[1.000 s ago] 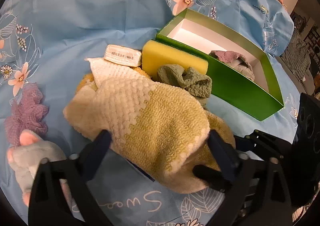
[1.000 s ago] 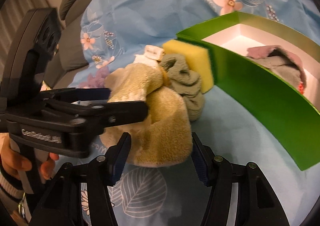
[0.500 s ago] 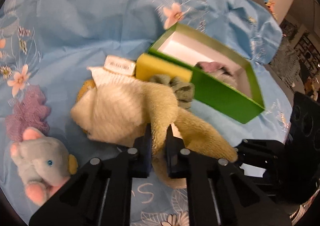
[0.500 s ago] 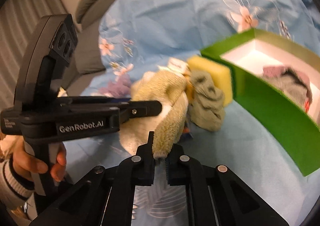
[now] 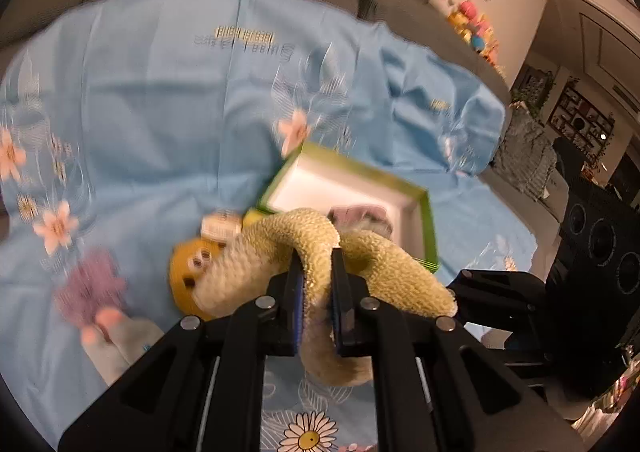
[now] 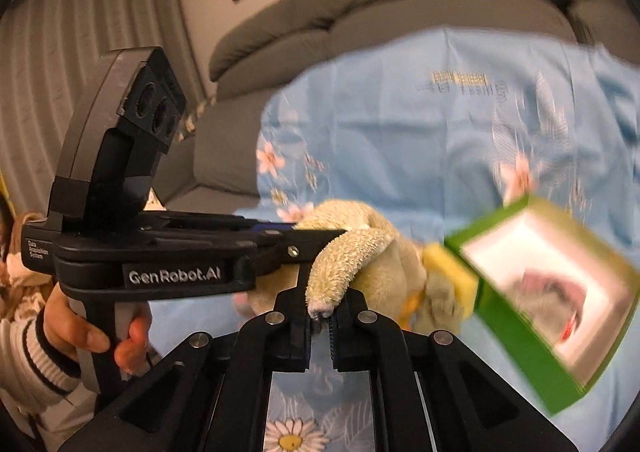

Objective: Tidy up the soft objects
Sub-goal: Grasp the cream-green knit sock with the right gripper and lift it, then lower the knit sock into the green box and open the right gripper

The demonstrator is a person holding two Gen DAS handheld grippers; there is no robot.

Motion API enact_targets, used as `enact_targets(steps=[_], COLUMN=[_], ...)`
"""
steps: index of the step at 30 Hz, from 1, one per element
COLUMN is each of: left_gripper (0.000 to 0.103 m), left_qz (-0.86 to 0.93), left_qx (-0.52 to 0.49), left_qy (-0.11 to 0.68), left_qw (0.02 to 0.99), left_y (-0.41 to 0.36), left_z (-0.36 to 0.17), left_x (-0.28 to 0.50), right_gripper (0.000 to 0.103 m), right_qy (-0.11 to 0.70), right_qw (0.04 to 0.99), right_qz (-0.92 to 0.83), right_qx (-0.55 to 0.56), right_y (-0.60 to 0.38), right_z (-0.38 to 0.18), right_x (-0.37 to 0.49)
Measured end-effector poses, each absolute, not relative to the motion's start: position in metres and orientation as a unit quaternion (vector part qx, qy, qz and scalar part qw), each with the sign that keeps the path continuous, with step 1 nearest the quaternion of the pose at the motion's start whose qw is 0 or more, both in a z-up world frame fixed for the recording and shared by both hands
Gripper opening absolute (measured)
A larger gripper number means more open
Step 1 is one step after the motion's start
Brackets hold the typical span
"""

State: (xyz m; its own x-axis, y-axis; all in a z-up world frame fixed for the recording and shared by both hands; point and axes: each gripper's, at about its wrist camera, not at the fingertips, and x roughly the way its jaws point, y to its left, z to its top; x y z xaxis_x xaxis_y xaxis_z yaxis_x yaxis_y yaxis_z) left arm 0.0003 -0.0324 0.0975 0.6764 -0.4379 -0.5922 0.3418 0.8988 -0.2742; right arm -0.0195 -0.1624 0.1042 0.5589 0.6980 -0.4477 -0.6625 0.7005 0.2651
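My left gripper (image 5: 317,284) is shut on the middle of a cream-and-yellow towel (image 5: 288,244), lifted off the blue cloth. My right gripper (image 6: 320,318) is shut on one end of the same towel (image 6: 344,260). The left gripper (image 6: 304,240) also shows in the right wrist view, beside mine. A green box (image 5: 424,220) with a white inside holds a pink-grey cloth (image 5: 360,217); it also shows in the right wrist view (image 6: 520,336). A yellow sponge (image 6: 448,270) and a green washcloth (image 6: 440,302) lie against the box.
An orange-yellow plush (image 5: 192,272), a small white label roll (image 5: 220,226), a purple knit piece (image 5: 88,288) and a grey-pink plush elephant (image 5: 116,344) lie on the flowered blue cloth (image 5: 160,124). A grey sofa (image 6: 400,12) stands behind.
Both grippers closed on the towel and lifted it up off the pile. The views tilted up, and the orange plush under the towel is now uncovered.
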Motion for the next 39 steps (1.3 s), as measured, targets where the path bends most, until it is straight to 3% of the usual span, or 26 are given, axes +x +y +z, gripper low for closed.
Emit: enact_targets(steps=[7,18,24,29,32,35,36,37,39], left_gripper=[0.007,0.007,0.007,0.011,0.020,0.049,0.065,0.071,0.071], left_qz=[-0.220,-0.263,-0.278,-0.264,-0.253,-0.238,-0.231,-0.227,-0.221], left_qx=[-0.065,-0.085,-0.085,-0.067,-0.061,-0.059,-0.058,-0.057,-0.052], left_qy=[0.303,0.304,0.322,0.357,0.389,0.409,0.415,0.418,0.424], left_qw=[0.925,0.912,0.901,0.893,0.884,0.879,0.878,0.878,0.877], left_y=[-0.030,-0.066,-0.102,-0.134,-0.147,-0.153,-0.155,-0.156,-0.158], left_z=[0.154,0.182,0.177,0.143,0.113,0.088,0.080,0.075,0.066], left_x=[0.009,0.062,0.105,0.139,0.155,0.166,0.169,0.171,0.172], right_gripper=[0.008,0.008,0.008,0.008,0.008,0.008,0.008,0.008,0.019], right_qy=[0.206,0.179,0.181,0.216,0.246,0.281,0.295,0.311,0.333], right_qw=[0.901,0.926,0.941,0.946,0.942,0.936,0.933,0.929,0.924], right_qz=[0.381,0.333,0.284,0.238,0.223,0.205,0.199,0.194,0.180], right_qx=[0.013,0.014,0.025,0.033,0.042,0.051,0.053,0.054,0.055], right_y=[-0.160,-0.198,-0.242,-0.273,-0.285,-0.293,-0.295,-0.297,-0.301], right_z=[0.164,0.191,0.190,0.164,0.134,0.105,0.095,0.086,0.071], right_x=[-0.016,0.021,0.052,0.081,0.096,0.109,0.114,0.117,0.122])
